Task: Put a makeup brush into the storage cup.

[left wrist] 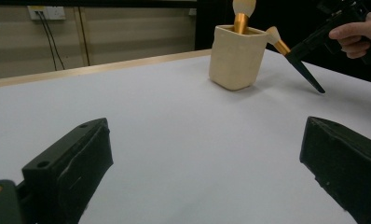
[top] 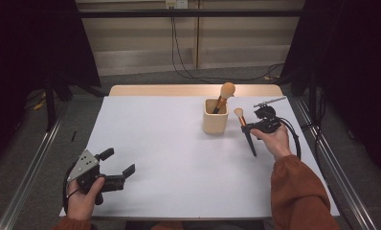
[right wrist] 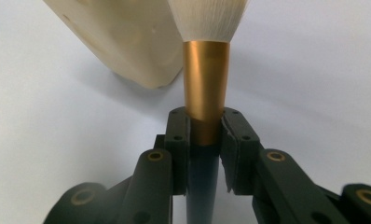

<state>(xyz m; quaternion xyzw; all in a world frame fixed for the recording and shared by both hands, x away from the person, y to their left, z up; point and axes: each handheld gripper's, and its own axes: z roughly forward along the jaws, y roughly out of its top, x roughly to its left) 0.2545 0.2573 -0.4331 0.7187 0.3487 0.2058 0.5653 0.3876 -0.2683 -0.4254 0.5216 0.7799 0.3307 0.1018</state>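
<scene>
Clamping a makeup brush [right wrist: 205, 88] in the right gripper [right wrist: 205, 135] beside the cream cup [top: 214, 122], left gripper [top: 117, 167] spread wide, grasping nothing

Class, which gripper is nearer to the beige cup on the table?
Right. The right gripper, holding a brush, sits just beside the beige cup; the left gripper rests open far across the table.

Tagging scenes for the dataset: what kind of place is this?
Probably a lab recording bay, not a home: a bare white table, dark curtains at both sides, metal floor rails, and wall-socket cables trailing behind.
</scene>
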